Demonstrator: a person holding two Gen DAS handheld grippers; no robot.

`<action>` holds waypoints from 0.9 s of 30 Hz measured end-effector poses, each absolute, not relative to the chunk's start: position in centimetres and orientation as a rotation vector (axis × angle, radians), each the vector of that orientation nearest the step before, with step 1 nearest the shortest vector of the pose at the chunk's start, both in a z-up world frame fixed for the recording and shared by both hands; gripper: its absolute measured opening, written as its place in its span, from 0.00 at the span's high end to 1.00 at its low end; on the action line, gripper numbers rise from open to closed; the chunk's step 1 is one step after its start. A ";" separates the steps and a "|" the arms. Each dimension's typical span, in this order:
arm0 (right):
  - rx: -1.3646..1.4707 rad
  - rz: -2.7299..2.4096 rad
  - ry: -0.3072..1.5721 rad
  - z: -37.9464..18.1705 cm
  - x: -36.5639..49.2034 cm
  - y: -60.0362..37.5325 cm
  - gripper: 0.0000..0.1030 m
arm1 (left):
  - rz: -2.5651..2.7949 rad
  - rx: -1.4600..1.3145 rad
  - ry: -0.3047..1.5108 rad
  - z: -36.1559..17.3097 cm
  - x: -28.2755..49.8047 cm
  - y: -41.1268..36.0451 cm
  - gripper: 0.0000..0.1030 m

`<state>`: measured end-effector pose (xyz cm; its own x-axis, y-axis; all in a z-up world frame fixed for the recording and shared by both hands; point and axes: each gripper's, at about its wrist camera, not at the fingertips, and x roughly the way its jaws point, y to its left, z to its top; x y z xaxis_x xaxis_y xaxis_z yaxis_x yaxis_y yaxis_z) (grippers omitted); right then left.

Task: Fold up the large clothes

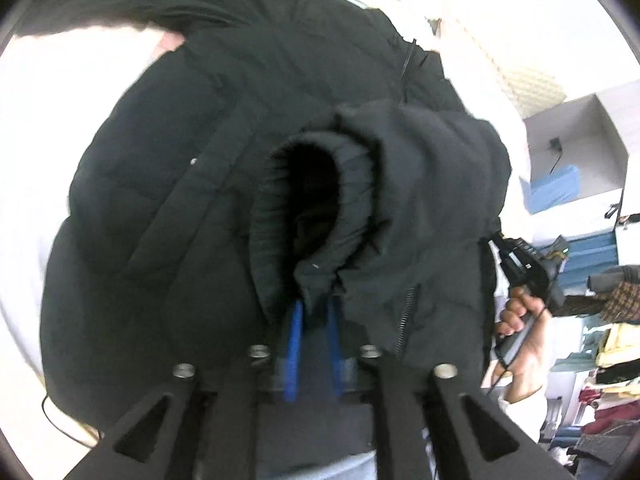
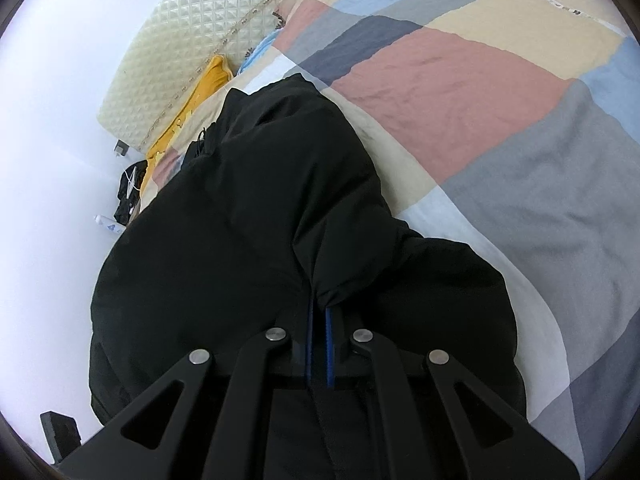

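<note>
**Black jacket on the bed, right gripper pinching it, left gripper parted at the cuff**

From my left wrist camera I see the black padded jacket spread wide across the view, with a sleeve folded over its body. The sleeve's elastic cuff gapes toward me, right above my left gripper. Its blue fingers stand a little apart, and a fold of the cuff's edge hangs down between their tips. I cannot see the pads pressing on the cloth, so I read this gripper as parted, with fabric between the fingers rather than clamped. A zipper runs down the jacket just right of the gripper. At the right edge, a hand holds the handle of the other tool, which sits against the jacket's side.

From my right wrist camera, the jacket lies on a patchwork quilt of pink, grey, beige and blue squares. My right gripper is closed, its two blue fingers almost together, and a pinched ridge of black fabric comes out from between their tips. A cream quilted headboard stands at the far end of the bed, with a yellow cloth beside it.
</note>
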<state>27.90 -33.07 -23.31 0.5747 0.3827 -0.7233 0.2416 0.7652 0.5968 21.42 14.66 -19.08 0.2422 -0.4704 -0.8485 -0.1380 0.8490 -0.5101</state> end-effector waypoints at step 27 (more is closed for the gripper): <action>0.770 0.099 0.950 -23.4 27.6 -33.2 0.96 | -0.298 -1.218 1.132 -22.9 28.1 15.2 0.72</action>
<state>27.64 -33.18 -23.42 0.5981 0.3979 -0.6956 0.2463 0.7347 0.6321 28.08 15.16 -22.94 0.4631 -0.7155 -0.5230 -0.3654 0.3835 -0.8482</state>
